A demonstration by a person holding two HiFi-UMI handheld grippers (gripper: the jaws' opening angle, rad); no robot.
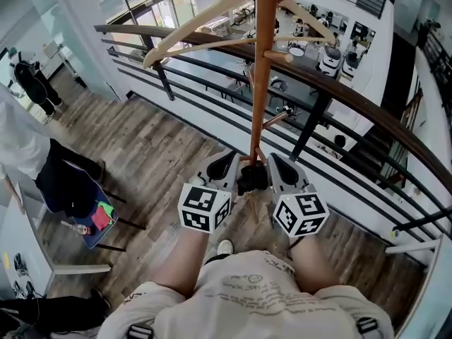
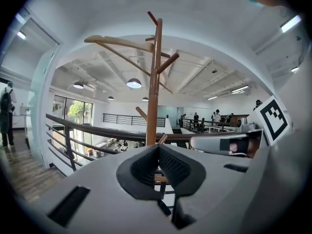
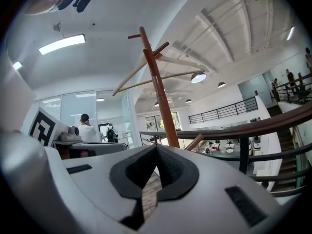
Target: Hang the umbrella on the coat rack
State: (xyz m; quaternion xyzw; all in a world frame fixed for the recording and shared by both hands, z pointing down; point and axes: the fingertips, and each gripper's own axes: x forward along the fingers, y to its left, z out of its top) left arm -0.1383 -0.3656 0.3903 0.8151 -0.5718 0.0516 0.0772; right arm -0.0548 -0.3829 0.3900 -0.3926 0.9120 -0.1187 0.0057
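Standing on the plank floor (image 1: 155, 154) against a dark balcony railing (image 1: 367, 111), the wooden coat rack (image 1: 263, 62) rises between the person's two tools, with a pale wooden hanger (image 1: 191, 30) resting among its upper pegs. The left gripper (image 2: 157, 148) and the right gripper (image 3: 156, 148) sit low on either side of the pole's foot, each with its jaws pressed together on nothing. A dark shape (image 1: 251, 179) lies at the base between them; whether it is the umbrella cannot be told. Well apart to the left, a blue bin (image 1: 90, 240) on a thin frame holds a red item (image 1: 100, 219) and a green item (image 1: 106, 208).
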